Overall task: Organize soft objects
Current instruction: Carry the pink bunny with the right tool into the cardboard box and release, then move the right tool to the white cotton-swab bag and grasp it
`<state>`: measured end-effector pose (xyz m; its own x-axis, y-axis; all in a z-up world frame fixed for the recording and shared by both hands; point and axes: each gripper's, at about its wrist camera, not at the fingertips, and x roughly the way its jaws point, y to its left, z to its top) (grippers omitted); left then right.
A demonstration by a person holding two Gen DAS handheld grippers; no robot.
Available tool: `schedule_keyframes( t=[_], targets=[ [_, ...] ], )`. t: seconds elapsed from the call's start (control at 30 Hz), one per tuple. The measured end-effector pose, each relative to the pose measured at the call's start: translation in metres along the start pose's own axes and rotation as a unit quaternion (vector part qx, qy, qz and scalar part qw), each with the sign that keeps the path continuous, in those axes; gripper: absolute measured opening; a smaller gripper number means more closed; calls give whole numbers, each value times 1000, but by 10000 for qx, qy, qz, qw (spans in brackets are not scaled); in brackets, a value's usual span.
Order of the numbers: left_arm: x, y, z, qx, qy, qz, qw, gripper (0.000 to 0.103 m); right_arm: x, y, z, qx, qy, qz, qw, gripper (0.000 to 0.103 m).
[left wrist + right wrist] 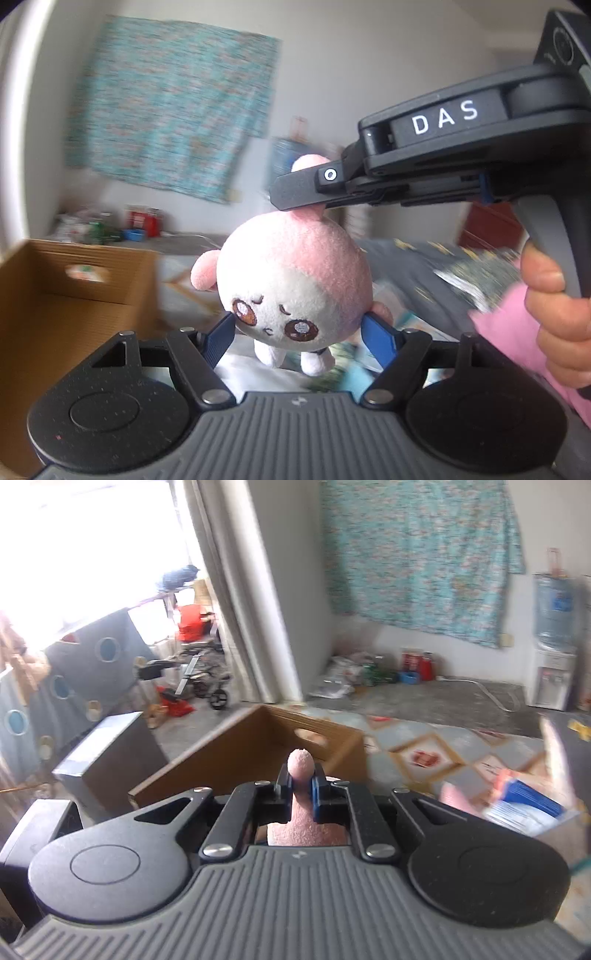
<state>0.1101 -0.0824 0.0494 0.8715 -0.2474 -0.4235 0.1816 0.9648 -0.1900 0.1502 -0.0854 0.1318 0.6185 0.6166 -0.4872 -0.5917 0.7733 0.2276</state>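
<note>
Two close wrist views, both facing cardboard box

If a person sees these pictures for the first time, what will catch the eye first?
First, the pink and white plush toy in mid-air at the centre of the left wrist view, its head between the left gripper jaws. The right gripper, from the upper right, pinches its pink ear. An open cardboard box waits at the left.

Black tool w/ blue pads, silver screws, ribbed grey housing; other tool marked "DAS"; pink sleeve.
</note>
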Motion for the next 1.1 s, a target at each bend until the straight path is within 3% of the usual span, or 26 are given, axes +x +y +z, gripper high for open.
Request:
schedule_keyframes(
  t=[0.23,0.37,0.53,0.67,0.77,1.1],
  targets=[
    [-12,83,25,-597,-32,1179,9912,77,102,34,49,336,309,1191,9918,8],
    [7,124,22,-955,148,1865,9777,78,178,40,56,584,704,1403,9859,8],
    [32,158,3,-1379,644,2165,9643,78,269,29,30,593,1380,1062,9829,8],
    [42,170,-2,-1515,818,2177,9607,78,323,1,0,358,1889,409,9805,8],
    [32,179,-4,-1517,794,2149,9615,78,335,-14,0,-35,1878,-50,9822,8],
    [32,188,-11,-1445,745,2188,9621,78,351,-55,23,-563,1464,-589,9859,11]
  ],
)
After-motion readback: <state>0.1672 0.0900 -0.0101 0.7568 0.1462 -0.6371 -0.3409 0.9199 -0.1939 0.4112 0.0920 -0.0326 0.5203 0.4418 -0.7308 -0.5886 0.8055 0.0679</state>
